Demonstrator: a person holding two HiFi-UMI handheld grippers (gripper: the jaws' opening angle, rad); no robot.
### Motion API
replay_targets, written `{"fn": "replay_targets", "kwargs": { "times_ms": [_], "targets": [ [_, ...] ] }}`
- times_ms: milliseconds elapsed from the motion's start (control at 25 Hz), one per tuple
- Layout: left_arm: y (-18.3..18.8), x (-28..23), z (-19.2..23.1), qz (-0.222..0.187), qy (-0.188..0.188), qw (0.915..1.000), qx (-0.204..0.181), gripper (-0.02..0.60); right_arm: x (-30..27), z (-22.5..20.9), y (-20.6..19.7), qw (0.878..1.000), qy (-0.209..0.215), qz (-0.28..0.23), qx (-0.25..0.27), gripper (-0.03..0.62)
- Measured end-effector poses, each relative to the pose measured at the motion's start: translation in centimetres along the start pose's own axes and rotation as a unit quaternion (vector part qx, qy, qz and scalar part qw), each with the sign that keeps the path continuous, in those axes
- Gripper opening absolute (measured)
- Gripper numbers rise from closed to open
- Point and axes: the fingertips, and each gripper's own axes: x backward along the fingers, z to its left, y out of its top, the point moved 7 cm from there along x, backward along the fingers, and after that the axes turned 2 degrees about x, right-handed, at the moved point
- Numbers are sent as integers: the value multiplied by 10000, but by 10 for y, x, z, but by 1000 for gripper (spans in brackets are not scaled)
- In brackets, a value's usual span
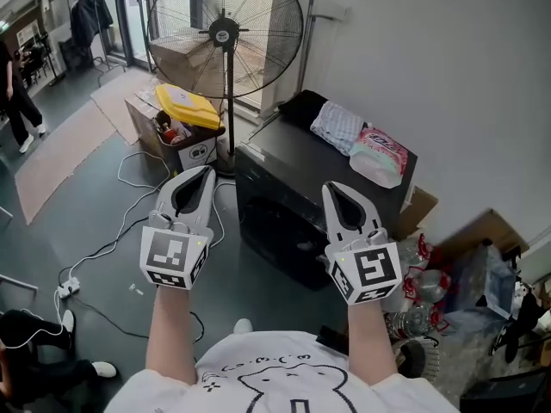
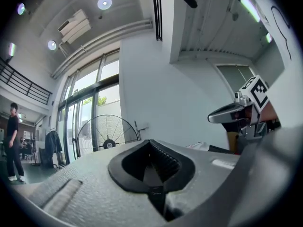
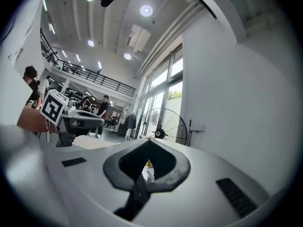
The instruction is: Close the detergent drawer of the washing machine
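Two handheld grippers hover in front of a black washing machine (image 1: 288, 157).
The left gripper (image 1: 207, 172) and the right gripper (image 1: 331, 188) are both clenched, grasping nothing.

The washing machine (image 1: 284, 198) is black. On top of it lie a blue-and-white checked cloth (image 1: 337, 126) and a pink packet (image 1: 380, 155). Left of it is a yellow lid (image 1: 188, 106). The left hand-held gripper (image 1: 207, 172) and right hand-held gripper (image 1: 331, 188) are white, with black-and-white square patterns.

The left tongs (image 2: 150, 142) are pressed together, pointing toward a standing fan (image 2: 108, 136) beside a white wall (image 2: 180, 103).
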Motion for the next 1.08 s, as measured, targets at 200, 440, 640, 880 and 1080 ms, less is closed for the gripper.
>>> {"fn": "replay_targets", "kwargs": {
  "times_ms": [200,440,640,880,1080],
  "targets": [
    [3,11,0,-67,80,9999,26,17,10,-1,11,9994,-146,-273,125,-3],
    [5,18,-1,-101,80,9999,-16,17,14,7,11,9994,-148,-202,224,-3],
    [7,19,0,-153,108,9998,106,17,16,6,11,9993,-198,-121,294,-3],
    [10,25,1,-147,152,9998,49,17,19,7,12,9991,-195,-96,361,-3],
    [10,25,-1,-136,158,9998,14,17,21,6,12,9990,-232,-59,378,-2]
  ]
}}
